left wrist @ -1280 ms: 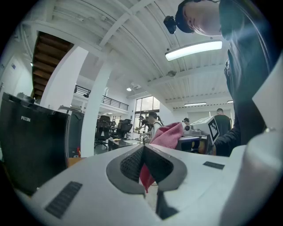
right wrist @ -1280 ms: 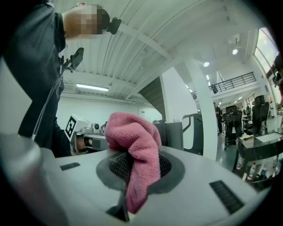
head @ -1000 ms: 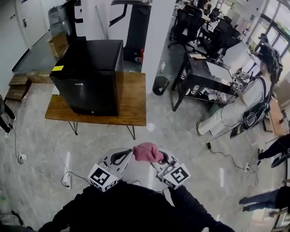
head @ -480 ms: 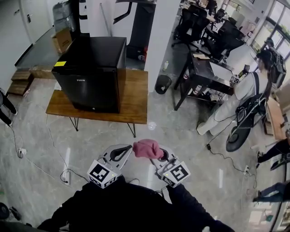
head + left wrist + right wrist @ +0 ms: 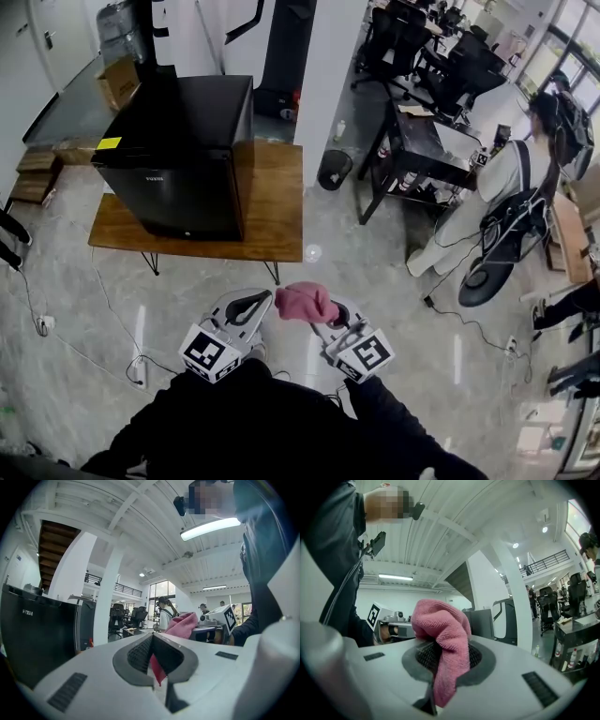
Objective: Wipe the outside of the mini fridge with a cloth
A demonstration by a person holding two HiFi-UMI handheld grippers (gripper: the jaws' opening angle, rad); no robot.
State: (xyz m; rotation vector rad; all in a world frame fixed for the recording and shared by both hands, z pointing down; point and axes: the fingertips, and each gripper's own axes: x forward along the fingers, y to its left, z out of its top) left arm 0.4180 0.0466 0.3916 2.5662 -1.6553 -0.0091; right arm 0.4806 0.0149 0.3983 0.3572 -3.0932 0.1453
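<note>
The black mini fridge (image 5: 183, 155) stands on a low wooden table (image 5: 275, 211) at the upper left of the head view, well away from both grippers. A pink cloth (image 5: 302, 302) is bunched between the two grippers, close to my body over the floor. My right gripper (image 5: 328, 321) is shut on it, and the cloth (image 5: 443, 625) drapes over the closed jaws of the right gripper (image 5: 445, 654). My left gripper (image 5: 255, 315) is shut too, with a thin red corner of cloth pinched at the left gripper (image 5: 153, 643) jaw line. The fridge (image 5: 28, 639) shows at the left.
A white pillar (image 5: 328, 75) rises right of the fridge, with a bin (image 5: 331, 172) at its foot. A dark desk (image 5: 422, 141) and a person (image 5: 487, 202) with a backpack stand at the right. Cables (image 5: 37, 323) lie on the floor at left.
Both grippers stay together near my body with the cloth held between them. The person at the right has shifted a little; the view has swayed slightly.
</note>
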